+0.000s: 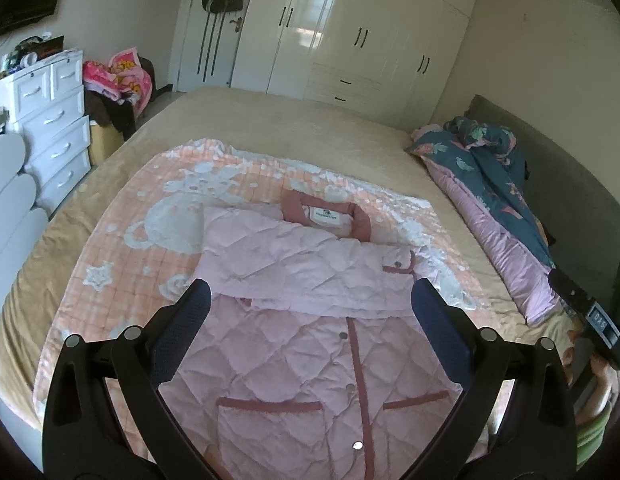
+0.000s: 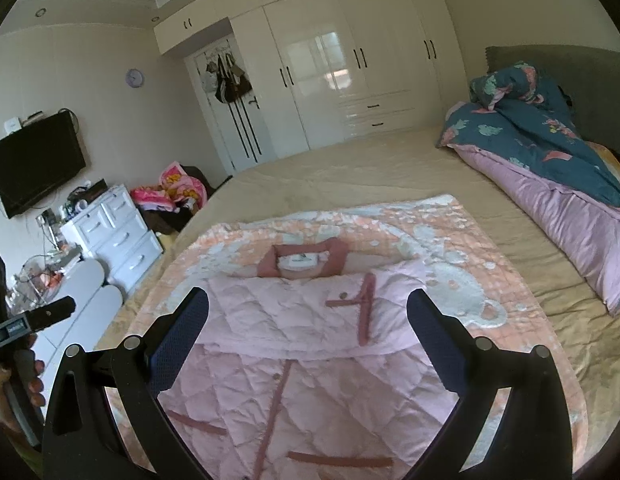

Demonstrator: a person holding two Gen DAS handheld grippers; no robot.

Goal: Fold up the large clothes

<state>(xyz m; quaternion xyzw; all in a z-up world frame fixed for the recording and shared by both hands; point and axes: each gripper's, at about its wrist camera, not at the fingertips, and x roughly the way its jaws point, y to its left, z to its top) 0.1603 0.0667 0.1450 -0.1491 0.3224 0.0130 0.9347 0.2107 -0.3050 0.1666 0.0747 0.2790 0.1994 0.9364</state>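
A white drawer chest [image 1: 55, 120] stands off the left side of the bed [image 1: 293, 128]. On the bed lies a peach patterned blanket [image 1: 121, 248], and on that blanket a pink quilted jacket [image 1: 293, 360] rests flat, its long axis running from the near hem to the dusty-rose collar [image 1: 330, 216] at the far end, sleeves folded across the chest. The left claw [image 1: 310, 312] and right claw [image 2: 307, 320] both hover above the jacket, fingers spread apart, holding nothing. Right of the blanket lies a teal floral quilt [image 1: 490, 160].
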